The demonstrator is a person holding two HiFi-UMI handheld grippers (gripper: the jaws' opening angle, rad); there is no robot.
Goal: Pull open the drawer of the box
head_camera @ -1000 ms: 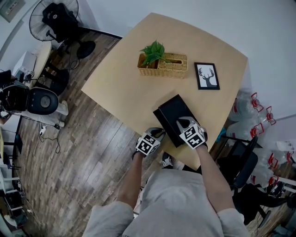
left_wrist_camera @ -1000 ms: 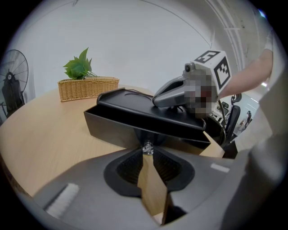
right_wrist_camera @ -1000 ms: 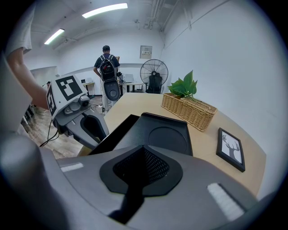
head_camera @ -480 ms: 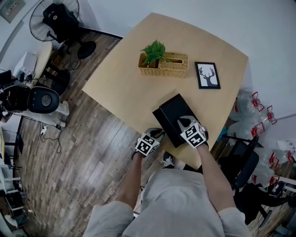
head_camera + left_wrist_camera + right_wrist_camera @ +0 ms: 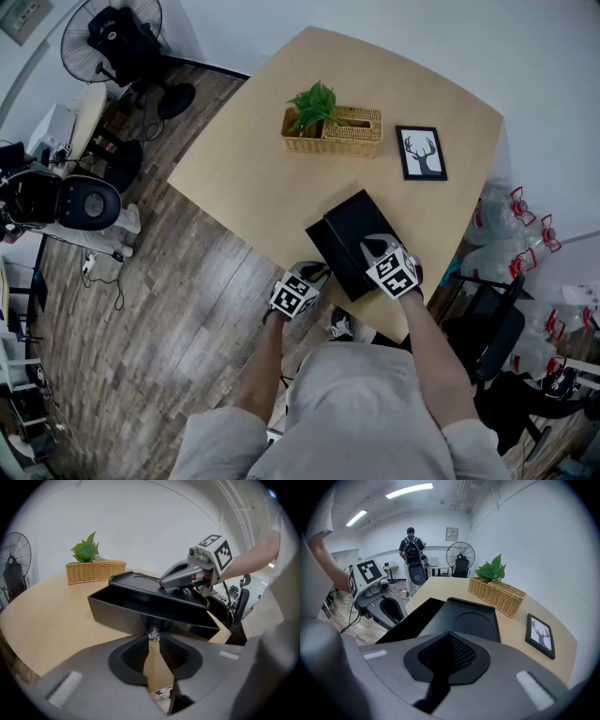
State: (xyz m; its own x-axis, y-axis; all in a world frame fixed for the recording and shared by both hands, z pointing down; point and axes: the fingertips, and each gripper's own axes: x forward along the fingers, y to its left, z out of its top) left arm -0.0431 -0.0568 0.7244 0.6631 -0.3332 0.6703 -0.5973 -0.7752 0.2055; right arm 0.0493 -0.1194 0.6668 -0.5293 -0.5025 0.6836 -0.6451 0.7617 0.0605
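In the head view, the left gripper (image 5: 316,273) reaches to the near-left side of the black box (image 5: 354,223), whose drawer (image 5: 322,251) juts out toward it over the edge of the wooden table (image 5: 234,164). The right gripper (image 5: 368,247) rests on the box's top, just right of the left one. Beyond both stand a wicker basket (image 5: 349,132) with a green plant (image 5: 313,103) and a framed deer picture (image 5: 420,153). In the left gripper view, the jaws are clenched on a small knob (image 5: 153,633) at the drawer's front. The open drawer lies straight ahead of them, with the right gripper above it on the lid. In the right gripper view, the jaws are pressed together with nothing between them, their tips on the box lid. The drawer shows to their left, and the left gripper is beside it. Far ahead a person with a backpack (image 5: 411,550) stands near a fan (image 5: 460,557).
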